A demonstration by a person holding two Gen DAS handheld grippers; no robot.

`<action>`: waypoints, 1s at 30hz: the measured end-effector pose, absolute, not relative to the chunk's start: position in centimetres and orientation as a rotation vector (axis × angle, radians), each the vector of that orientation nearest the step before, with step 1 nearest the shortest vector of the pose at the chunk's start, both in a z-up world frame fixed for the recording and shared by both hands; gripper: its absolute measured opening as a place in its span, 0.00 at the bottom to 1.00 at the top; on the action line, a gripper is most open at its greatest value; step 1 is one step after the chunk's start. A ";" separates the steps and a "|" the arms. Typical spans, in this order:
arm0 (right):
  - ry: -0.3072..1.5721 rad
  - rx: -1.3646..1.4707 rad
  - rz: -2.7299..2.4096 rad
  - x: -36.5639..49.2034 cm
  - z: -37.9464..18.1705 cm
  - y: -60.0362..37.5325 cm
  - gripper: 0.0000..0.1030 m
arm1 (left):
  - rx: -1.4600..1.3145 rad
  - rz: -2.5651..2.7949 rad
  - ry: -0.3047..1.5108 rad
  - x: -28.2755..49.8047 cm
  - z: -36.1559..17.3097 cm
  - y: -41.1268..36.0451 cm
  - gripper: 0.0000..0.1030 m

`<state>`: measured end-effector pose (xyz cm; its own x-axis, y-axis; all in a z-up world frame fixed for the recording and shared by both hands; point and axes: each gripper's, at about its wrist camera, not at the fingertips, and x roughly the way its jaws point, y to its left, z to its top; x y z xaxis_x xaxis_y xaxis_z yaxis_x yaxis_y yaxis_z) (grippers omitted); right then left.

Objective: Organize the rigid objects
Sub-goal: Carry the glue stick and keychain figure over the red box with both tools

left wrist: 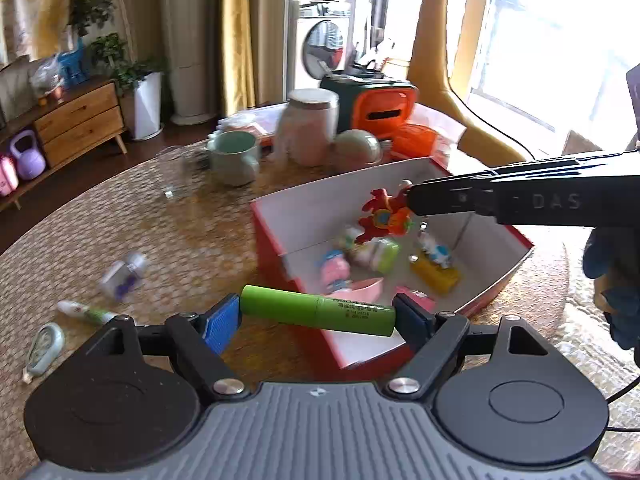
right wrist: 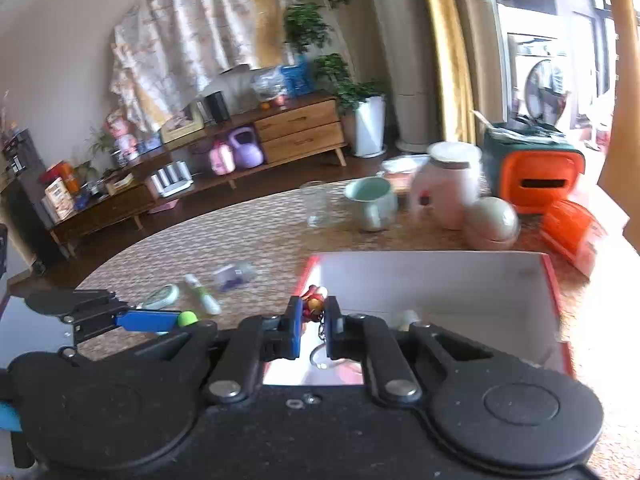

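The left gripper (left wrist: 318, 322) holds a green tube (left wrist: 318, 314) lengthwise between its fingers (left wrist: 222, 326), the blue pads pressed on the two ends. The tube hangs level over the near rim of the red box (left wrist: 276, 258), which stands open on the woven worktop (left wrist: 172, 216).

The right gripper (right wrist: 313, 330) has its fingers (right wrist: 294, 330) nearly together, pinching a red figure (right wrist: 314, 300); a chain and ring hang below the figure in the right wrist view. In the left wrist view the same figure (left wrist: 384, 216) hangs over the box at the tip of the right gripper (left wrist: 414, 200), which reaches in from the right, with a dark-gloved hand (left wrist: 612, 280) behind it.

In the box lie several small toys: a pink one (left wrist: 334, 270), a white and green one (left wrist: 378, 254), a yellow piece (left wrist: 434, 276) with a white and blue figure on it, and a pink scoop-like piece (left wrist: 360, 288).

Left of the box, on the worktop, lie a pale oval case (left wrist: 44, 346), a white and green pen (left wrist: 86, 312) and a small clear item (left wrist: 122, 276), blurred.

Further off stand a clear glass (left wrist: 176, 174), a pale green mug (left wrist: 234, 158), a white jar (left wrist: 308, 126), a round pale green pot (left wrist: 358, 148) and an orange container (left wrist: 382, 110).
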<state>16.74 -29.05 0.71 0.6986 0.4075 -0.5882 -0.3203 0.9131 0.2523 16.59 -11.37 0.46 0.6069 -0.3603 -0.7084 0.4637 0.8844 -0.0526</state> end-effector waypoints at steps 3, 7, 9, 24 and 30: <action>0.697 0.146 0.372 17.2 0.1 -31.0 0.10 | 0.161 -0.501 0.789 16.9 0.3 -13.9 0.80; 0.710 0.157 0.329 17.9 -1.0 -33.0 0.10 | 0.164 -0.516 0.818 17.9 -0.5 -16.6 0.80; 0.712 0.166 0.314 18.0 -1.5 -34.1 0.10 | 0.159 -0.511 0.841 18.6 -1.0 -17.7 0.80; 0.812 0.122 0.292 18.5 -5.7 -37.3 0.10 | 0.099 -0.443 0.961 25.4 -5.0 -21.2 0.80; 0.855 0.065 0.320 18.3 -7.4 -36.3 0.10 | 0.114 -0.452 1.005 26.6 -6.7 -22.5 0.80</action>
